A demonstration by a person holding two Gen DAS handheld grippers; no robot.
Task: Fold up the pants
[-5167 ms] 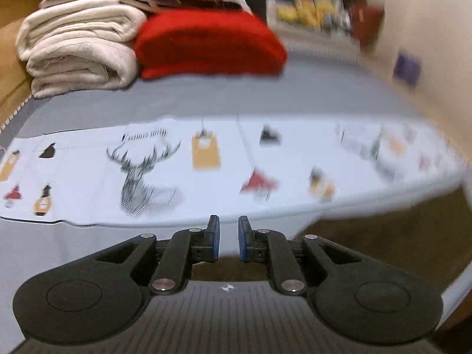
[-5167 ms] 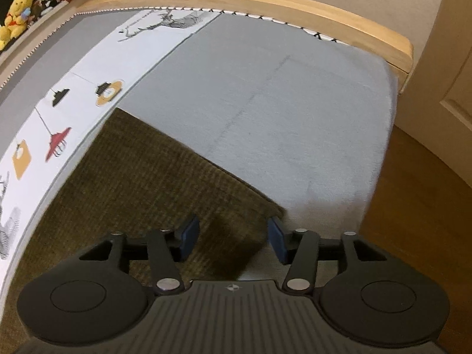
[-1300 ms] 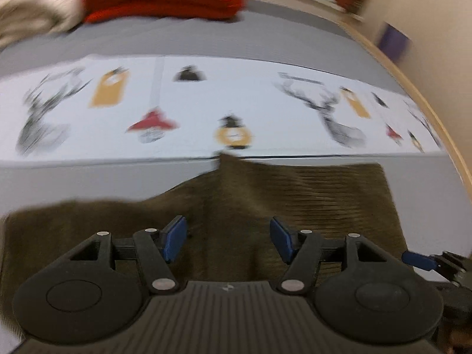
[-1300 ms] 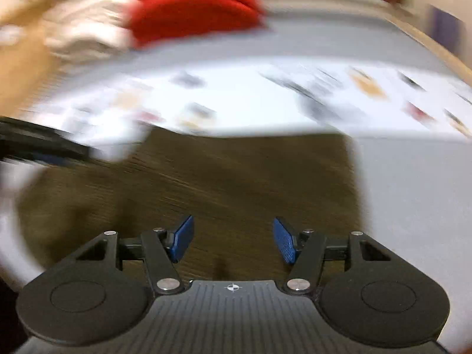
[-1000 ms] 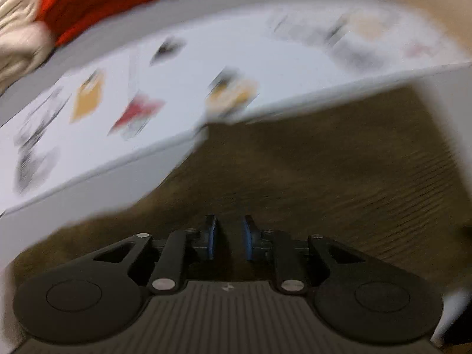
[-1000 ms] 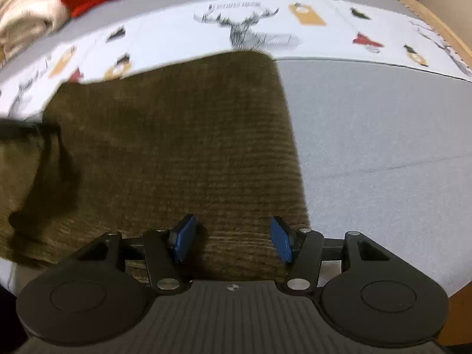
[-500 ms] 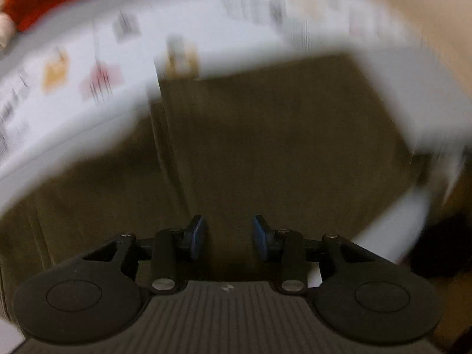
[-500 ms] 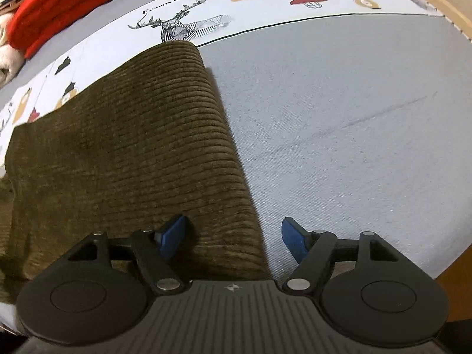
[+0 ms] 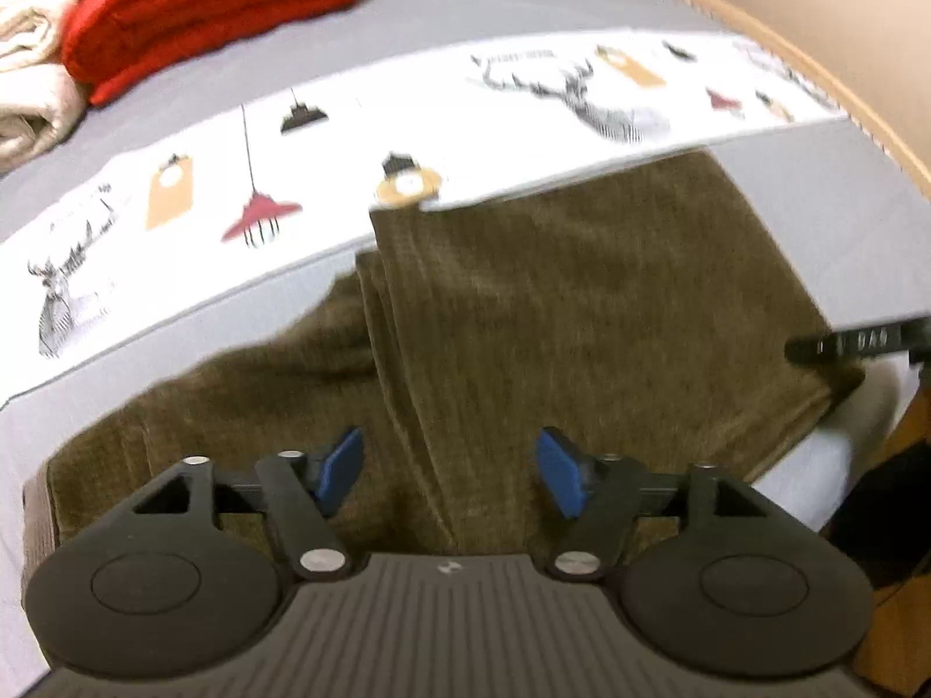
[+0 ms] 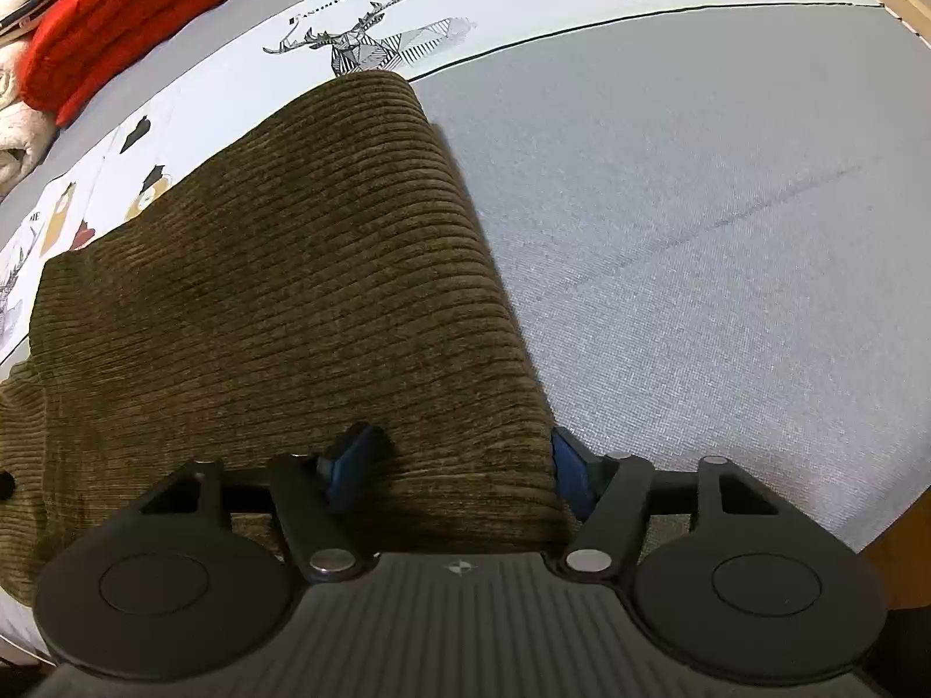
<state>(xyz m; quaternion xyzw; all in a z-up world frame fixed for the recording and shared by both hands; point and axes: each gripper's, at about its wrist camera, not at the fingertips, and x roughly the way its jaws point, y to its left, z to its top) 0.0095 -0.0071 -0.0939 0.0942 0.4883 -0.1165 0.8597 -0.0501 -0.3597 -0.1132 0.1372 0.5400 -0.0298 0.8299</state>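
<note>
while the brown corduroy pants (image 9: 582,314) lie on the grey bed cover (image 10: 698,203), near its front edge, with one end already laid over the rest, the fold looks only partly done. a doubled panel sits to the right in the left wrist view, its far edge just over the white printed strip (image 9: 349,134), and a single layer trails off to the left.

the left gripper (image 9: 448,465) hangs over the step where the top layer ends, its tongs wide apart and holding nothing. the right gripper (image 10: 459,471) is down at the near right corner of the folded panel; its tongs are spread, one on each side of the cloth's edge, and i'd say not yet pinching, though the cloth hides part of the right pad.

my read is that the step in hand is taking hold for a second fold. next, both would need to close on the near edge and carry it across evenly, keeping the layers from sliding. folded blankets (image 9: 192,0) sit well apart at the back.
</note>
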